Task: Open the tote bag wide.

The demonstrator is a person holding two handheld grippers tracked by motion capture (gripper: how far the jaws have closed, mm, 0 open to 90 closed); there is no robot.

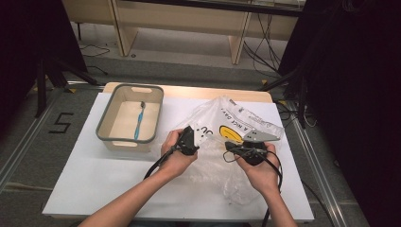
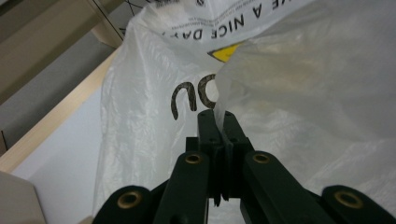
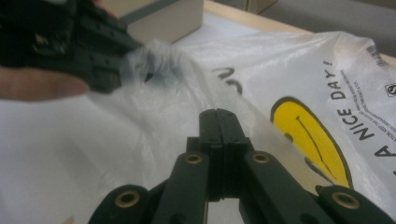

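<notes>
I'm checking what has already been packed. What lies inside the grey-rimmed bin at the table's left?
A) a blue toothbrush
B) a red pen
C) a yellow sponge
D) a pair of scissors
A: in the high view a blue toothbrush lies alone on the floor of the grey-rimmed bin.
</notes>
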